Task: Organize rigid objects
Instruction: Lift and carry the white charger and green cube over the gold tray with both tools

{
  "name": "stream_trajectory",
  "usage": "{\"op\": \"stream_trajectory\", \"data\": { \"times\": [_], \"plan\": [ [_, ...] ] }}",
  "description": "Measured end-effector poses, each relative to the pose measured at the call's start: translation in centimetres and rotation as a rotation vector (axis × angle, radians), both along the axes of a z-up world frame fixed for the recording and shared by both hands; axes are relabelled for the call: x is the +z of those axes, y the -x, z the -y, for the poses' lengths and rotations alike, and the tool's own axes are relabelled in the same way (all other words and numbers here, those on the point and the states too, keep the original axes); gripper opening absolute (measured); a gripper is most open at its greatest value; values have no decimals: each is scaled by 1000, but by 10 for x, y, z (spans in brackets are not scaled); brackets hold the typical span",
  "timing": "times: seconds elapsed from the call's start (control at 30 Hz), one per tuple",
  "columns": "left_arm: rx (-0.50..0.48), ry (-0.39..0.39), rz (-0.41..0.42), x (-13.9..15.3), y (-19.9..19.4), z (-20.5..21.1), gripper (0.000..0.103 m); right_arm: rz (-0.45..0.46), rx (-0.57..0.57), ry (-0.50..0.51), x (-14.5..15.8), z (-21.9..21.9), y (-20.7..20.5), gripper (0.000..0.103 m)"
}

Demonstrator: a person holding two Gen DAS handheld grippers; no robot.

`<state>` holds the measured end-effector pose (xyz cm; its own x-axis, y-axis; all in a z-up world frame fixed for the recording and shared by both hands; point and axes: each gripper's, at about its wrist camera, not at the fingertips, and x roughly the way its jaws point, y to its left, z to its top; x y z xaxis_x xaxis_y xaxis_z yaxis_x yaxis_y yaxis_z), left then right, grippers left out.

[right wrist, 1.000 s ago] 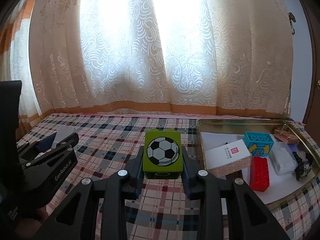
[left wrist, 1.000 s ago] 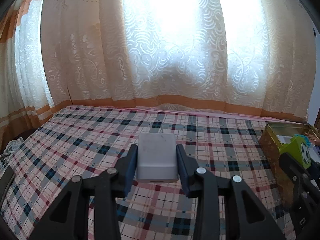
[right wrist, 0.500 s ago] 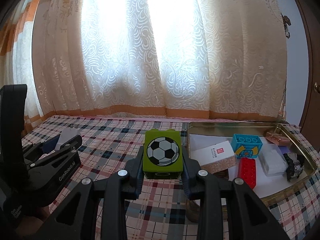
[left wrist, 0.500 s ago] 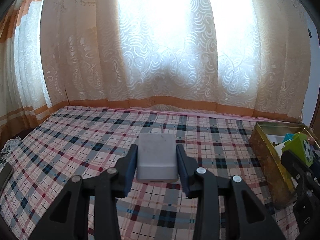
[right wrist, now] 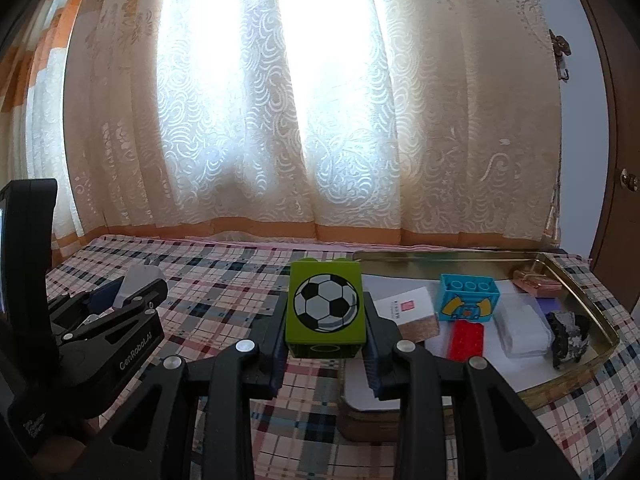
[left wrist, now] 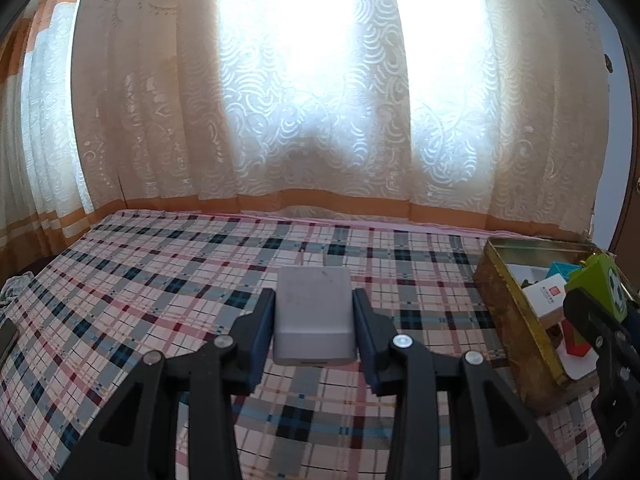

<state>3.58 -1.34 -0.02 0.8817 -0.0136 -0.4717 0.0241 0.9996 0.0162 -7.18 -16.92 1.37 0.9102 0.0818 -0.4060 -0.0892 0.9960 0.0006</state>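
Plaid bedspread (left wrist: 160, 292); grey box (left wrist: 314, 316) lengthwise in left gripper (left wrist: 314, 334), away from camera

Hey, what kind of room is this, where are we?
Most likely a bedroom at home: a wide flat surface covered with a plaid sheet, probably a bed, lace curtains over a bright window just behind it, and a wooden door with a knob at the right edge.

Dark lump (right wrist: 568, 340) in tin (right wrist: 600, 320) — unidentifiable
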Motion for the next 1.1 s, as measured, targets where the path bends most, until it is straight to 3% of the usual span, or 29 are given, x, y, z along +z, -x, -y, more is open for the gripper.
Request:
{"op": "stream_trajectory", "data": {
  "times": [0.3, 1.1],
  "plan": [
    [-34, 10, 3, 1, 8, 22, 37, 40, -12, 27, 7, 14, 9, 34],
    [-100, 6, 43, 11, 29, 85, 37, 78, -120, -13, 17, 92, 13, 34]
  ]
}}
